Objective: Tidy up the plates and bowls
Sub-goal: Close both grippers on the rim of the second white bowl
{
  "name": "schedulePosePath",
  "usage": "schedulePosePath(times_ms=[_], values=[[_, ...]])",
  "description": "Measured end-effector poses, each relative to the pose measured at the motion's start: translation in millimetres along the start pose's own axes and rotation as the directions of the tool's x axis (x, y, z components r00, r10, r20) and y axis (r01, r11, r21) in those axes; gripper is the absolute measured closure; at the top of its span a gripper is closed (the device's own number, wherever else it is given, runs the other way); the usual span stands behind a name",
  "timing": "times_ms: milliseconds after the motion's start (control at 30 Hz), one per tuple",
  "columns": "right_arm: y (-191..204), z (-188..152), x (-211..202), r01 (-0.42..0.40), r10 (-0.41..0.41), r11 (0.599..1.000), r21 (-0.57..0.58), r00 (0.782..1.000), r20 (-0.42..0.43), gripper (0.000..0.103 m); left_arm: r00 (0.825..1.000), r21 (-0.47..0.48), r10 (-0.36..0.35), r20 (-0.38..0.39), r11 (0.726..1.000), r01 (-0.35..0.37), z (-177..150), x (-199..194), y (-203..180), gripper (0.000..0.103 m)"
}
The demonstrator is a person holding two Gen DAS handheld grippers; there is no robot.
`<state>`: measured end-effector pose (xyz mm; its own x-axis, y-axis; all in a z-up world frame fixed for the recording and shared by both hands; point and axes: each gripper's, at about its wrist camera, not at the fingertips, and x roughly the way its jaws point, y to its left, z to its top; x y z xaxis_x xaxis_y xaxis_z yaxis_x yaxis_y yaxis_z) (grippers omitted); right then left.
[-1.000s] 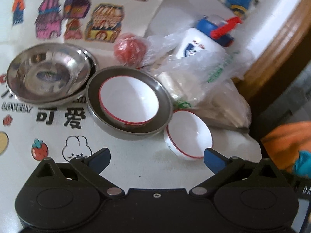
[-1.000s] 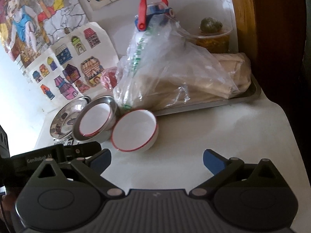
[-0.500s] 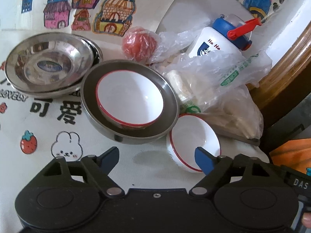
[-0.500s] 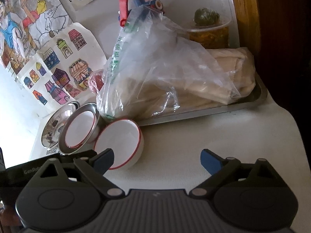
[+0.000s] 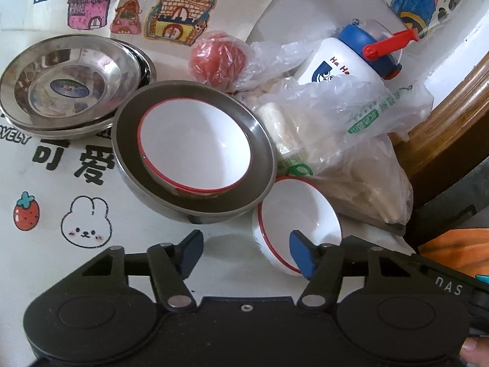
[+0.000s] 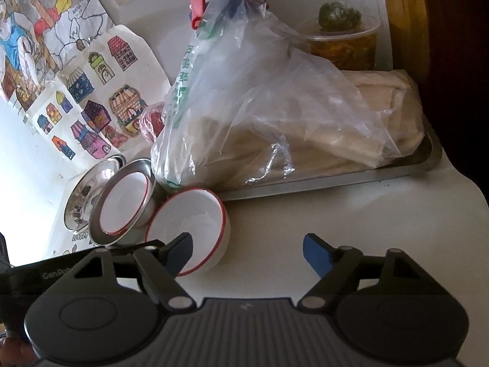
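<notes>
A loose white bowl with a red rim [image 5: 298, 217] [image 6: 189, 229] sits on the table by a steel bowl [image 5: 259, 140] [image 6: 101, 223] that holds a second red-rimmed white bowl [image 5: 195, 150] [image 6: 125, 202]. Stacked steel plates [image 5: 67, 82] [image 6: 79, 202] lie to the left. My left gripper [image 5: 247, 252] is open; its right finger reaches over the loose bowl's near rim. My right gripper [image 6: 247, 253] is open, with its left fingertip in front of the same bowl.
A metal tray [image 6: 351, 179] carries a plastic bag of food [image 6: 275, 122] [image 5: 336, 140]. A white bottle with a blue cap [image 5: 351, 61], a wrapped red ball [image 5: 217, 58], a plastic cup [image 6: 342, 42] and coloured drawings [image 5: 152, 6] stand behind. A wooden frame [image 5: 452, 116] is on the right.
Both grippers have moved forward to the loose white bowl. The left gripper's right finger now overlaps its rim. Nothing has been picked up.
</notes>
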<state>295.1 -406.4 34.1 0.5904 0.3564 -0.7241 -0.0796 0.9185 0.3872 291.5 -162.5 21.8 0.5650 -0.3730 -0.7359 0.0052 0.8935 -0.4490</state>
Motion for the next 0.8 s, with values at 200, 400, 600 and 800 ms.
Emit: schedulePosePath(times_ms=[200,400,600,800], values=[[2,2,3,-0.003,0.003,1.0,-0.007,1.0,-0.006,0.029,1.0,-0.002,-0.004,-0.009,1.0,0.004,0,3,1,0.054],[5,3,7,-0.004,0.004,1.0,-0.01,1.0,-0.021,0.036,1.0,0.017,-0.003,-0.004,1.0,0.003,0,5,0,0.055],[8,4,13,-0.011,0.01,1.0,-0.011,0.999,-0.038,0.041,1.0,0.016,-0.01,-0.006,1.0,0.01,0,5,1,0.058],[11,5,16,-0.017,0.017,1.0,-0.009,0.999,-0.047,0.056,0.999,0.024,-0.033,-0.015,0.999,0.033,0,5,2,0.065]])
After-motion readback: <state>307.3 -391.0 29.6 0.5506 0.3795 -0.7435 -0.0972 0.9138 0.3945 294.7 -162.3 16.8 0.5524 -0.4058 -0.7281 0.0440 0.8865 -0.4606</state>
